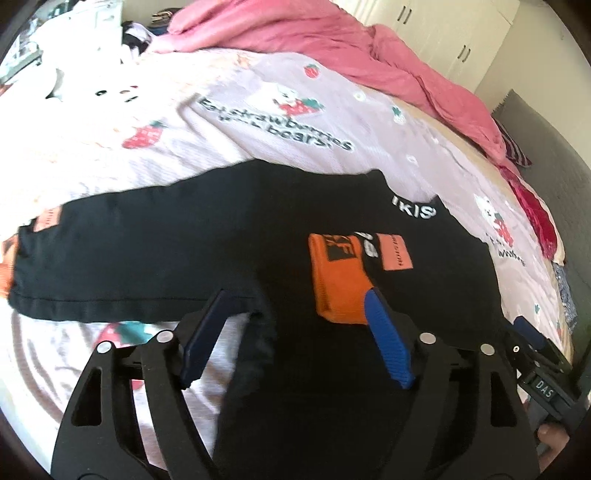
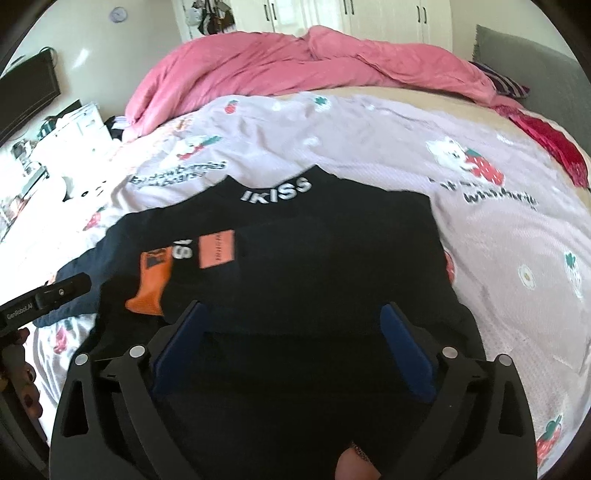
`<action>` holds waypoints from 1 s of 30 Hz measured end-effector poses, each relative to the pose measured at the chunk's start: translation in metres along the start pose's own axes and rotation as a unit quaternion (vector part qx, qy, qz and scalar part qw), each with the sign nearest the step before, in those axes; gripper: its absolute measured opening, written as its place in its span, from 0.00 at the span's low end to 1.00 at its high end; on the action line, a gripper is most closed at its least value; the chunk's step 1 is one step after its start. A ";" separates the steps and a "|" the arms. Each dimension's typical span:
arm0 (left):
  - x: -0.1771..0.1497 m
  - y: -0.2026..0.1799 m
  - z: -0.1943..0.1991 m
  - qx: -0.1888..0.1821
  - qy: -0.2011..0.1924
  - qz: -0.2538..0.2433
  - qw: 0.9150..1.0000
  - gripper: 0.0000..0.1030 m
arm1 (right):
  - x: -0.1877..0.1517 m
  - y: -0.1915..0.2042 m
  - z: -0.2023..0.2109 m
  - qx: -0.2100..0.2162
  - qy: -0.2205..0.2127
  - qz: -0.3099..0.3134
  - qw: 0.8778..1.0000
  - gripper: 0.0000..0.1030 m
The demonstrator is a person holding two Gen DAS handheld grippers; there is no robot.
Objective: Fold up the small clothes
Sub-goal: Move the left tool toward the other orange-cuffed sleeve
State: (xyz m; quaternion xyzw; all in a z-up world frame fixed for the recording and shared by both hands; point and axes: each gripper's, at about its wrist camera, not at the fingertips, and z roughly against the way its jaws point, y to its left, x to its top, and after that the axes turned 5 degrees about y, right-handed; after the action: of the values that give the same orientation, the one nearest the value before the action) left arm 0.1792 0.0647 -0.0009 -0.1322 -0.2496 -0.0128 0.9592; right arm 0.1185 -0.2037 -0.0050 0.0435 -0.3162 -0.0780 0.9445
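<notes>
Black fabric fills the near part of the bed: a small black top, its collar lettered "IKISS", lies flat on the lilac strawberry-print sheet, close to the bed's near edge. One sleeve stretches out toward the bed's left side; a folded orange cuff rests on the chest beside a salmon patch. The left gripper hangs over the lower hem with its blue pads set well apart, one over the hem's edge and the sheet, the other over the orange cuff; whether either pad touches the cloth cannot be told, but nothing is pinched between them. The right gripper hovers above the garment's lower middle with its jaws spread about as wide as they go, only flat black cloth showing in the gap and none of it gripped. A rumpled pink duvet lies heaped along the far edge, and a red cloth sits at the far right corner. White wardrobe doors stand beyond the bed.
</notes>
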 end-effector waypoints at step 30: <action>-0.035 0.199 0.047 0.063 -0.039 0.227 0.971 0.81 | 0.006 0.172 -0.001 0.085 -0.005 0.141 0.986 0.95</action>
State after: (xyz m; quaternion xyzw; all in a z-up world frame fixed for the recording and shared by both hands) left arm 0.1446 0.2669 -0.0276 -0.1252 -0.2508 0.2258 0.9330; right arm 0.1447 -0.0351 0.0203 0.0783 -0.3292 0.0824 0.9374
